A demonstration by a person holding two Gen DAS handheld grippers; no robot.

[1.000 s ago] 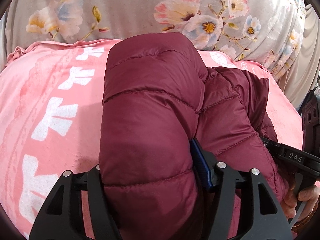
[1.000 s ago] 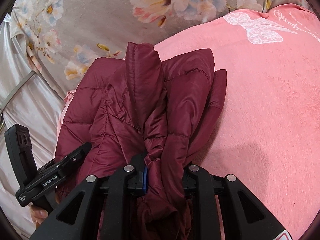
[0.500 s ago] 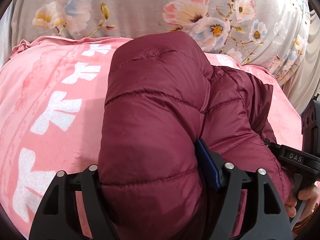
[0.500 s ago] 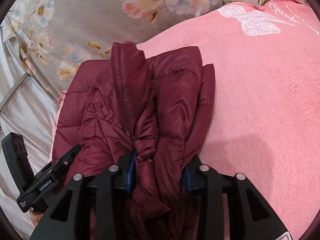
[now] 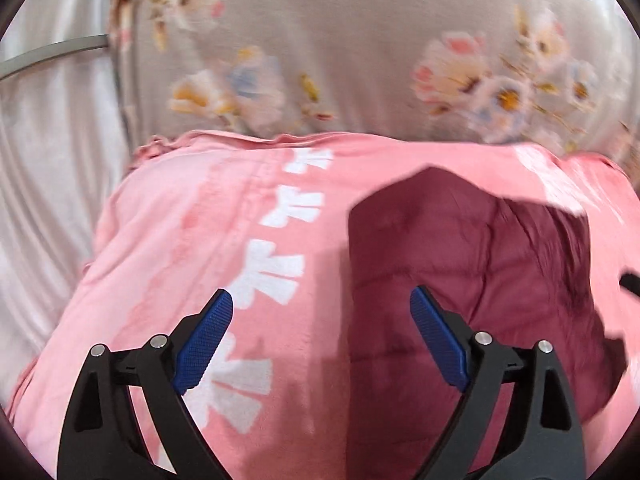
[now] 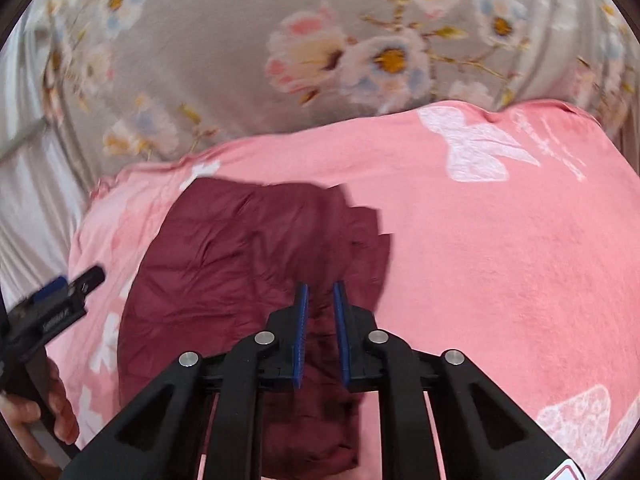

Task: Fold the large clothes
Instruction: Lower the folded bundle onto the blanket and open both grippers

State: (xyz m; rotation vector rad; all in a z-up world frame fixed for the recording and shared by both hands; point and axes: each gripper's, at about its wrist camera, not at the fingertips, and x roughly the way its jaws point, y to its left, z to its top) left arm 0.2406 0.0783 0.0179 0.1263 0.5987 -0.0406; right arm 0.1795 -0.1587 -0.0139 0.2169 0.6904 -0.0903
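In the view from my left wrist, my left gripper (image 5: 322, 320) has its two blue pads wide apart and there is nothing between them. Under the gap I see the pink blanket (image 5: 192, 248) with its white shapes. The dark red puffer jacket (image 5: 472, 272) lies folded on this blanket, to the right of the gap; my right pad stands in front of its left part, and I cannot tell if it touches the cloth. Behind the blanket is the grey flowered sheet (image 5: 340, 60), and at the far left a pale curtain (image 5: 44, 160). The picture is a little blurred.

In the view from my right wrist, my right gripper (image 6: 320, 332) has its pads almost together, with only a narrow gap, and no cloth is held in this gap. The jacket (image 6: 240, 252) lies flat on the blanket (image 6: 500, 260) under and beyond my fingers, in the left half of the picture. At the left edge I see my left gripper (image 6: 60, 300) beside the jacket, with a hand (image 6: 36, 412) on its handle
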